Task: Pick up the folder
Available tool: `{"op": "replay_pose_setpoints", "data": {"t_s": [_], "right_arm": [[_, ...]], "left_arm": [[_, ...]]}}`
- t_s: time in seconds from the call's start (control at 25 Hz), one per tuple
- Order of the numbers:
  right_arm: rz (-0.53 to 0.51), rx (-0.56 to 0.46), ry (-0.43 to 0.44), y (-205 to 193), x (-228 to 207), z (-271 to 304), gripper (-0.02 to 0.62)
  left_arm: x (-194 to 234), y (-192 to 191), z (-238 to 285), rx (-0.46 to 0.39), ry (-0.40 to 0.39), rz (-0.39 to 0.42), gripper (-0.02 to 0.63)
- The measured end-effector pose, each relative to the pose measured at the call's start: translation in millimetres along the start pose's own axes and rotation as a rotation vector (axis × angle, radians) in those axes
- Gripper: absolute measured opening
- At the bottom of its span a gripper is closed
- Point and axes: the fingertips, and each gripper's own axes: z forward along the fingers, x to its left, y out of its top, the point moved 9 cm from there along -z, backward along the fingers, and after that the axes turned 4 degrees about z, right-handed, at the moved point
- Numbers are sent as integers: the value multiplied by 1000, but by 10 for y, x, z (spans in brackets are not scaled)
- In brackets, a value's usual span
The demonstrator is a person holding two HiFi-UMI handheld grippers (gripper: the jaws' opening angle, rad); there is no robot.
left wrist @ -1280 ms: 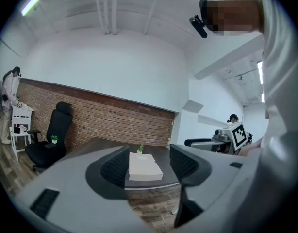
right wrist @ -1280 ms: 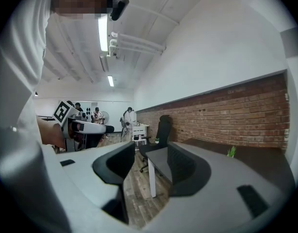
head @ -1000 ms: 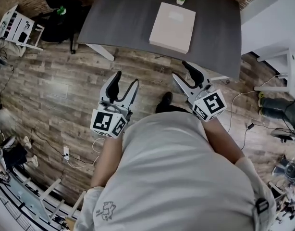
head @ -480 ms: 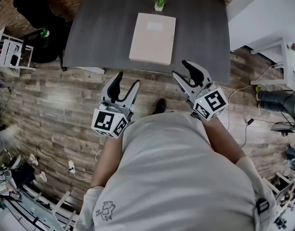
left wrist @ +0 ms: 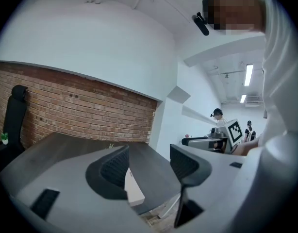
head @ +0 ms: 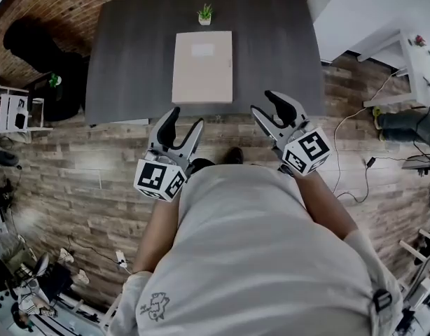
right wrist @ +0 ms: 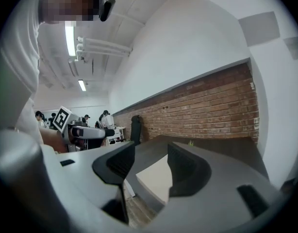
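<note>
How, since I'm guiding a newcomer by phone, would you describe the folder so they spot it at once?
Find the dark grey table by the brick wall. On it, toward the near edge, lies the folder, a flat beige rectangle. Its only neighbour there is a small green potted plant, standing behind it.

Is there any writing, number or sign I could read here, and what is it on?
No readable words or numbers anywhere.
Folder: pale label patch, too blurred to read.
Left gripper and right gripper cubes: square black-and-white patterns, no letters.
Shirt: small drawing, too small to read.
</note>
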Motion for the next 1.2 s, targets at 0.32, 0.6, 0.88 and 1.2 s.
{"op": "replay_pose_setpoints", "data": {"t_s": [0.32,0.6,0.88,1.2], "right_arm": [[16,19,-39,-66,-111,-26,216],[57,60,-53,-128,-292,215,218],[76,136,-80,-239,-537,627,225],[113,189,-97,-287,-749,1115,230]], "left_arm": [[61,-17,305,34,-60,-8,264],[366,-25,701,70,-106,-25,264],[848,-69,1085,127,-134,-54,264],[1346,-108,1402,197,-162,-73,264]]}}
